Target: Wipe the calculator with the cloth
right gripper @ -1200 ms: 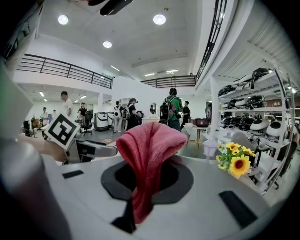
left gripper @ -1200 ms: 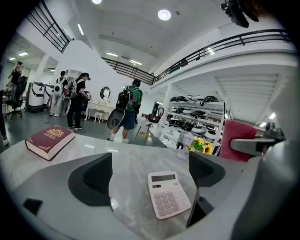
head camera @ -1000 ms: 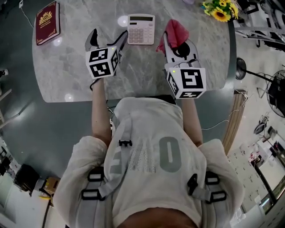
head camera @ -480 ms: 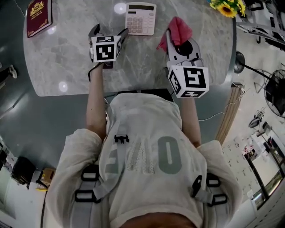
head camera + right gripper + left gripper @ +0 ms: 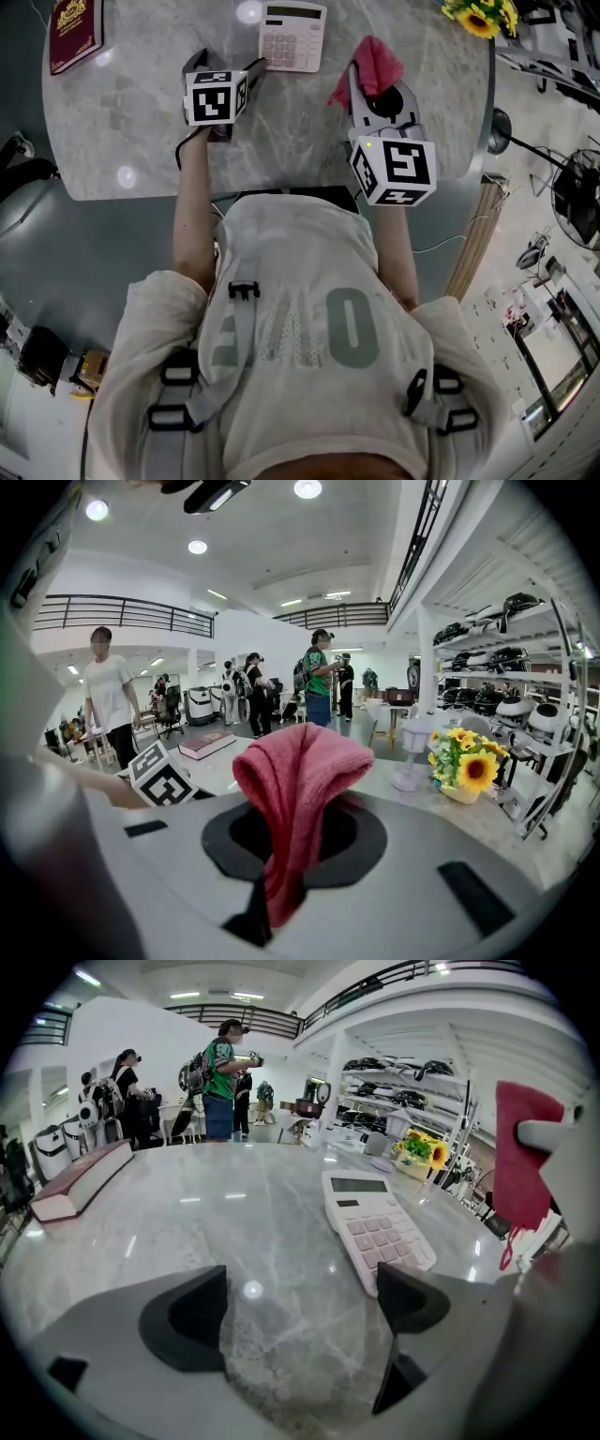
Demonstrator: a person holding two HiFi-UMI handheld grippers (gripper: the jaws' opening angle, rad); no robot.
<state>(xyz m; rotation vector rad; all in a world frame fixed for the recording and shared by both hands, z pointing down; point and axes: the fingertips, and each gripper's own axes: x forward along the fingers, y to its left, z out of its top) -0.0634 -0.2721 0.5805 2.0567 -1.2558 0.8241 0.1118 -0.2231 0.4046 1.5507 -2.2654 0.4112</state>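
Calculator (image 5: 292, 36) on marble table (image 5: 309, 141) just ahead of my left gripper (image 5: 300, 1312), jaws spread and empty, my right gripper (image 5: 292, 836) pinching pink cloth (image 5: 300, 771), right of calculator.

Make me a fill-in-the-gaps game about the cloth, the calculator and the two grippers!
1. The pink cloth is pinched in the ____ hand-held gripper.
2. The left hand-held gripper has its jaws ____, with only bare table between them.
3. In the head view, the red book lies to the ____ of the calculator.
Missing words: right; open; left.
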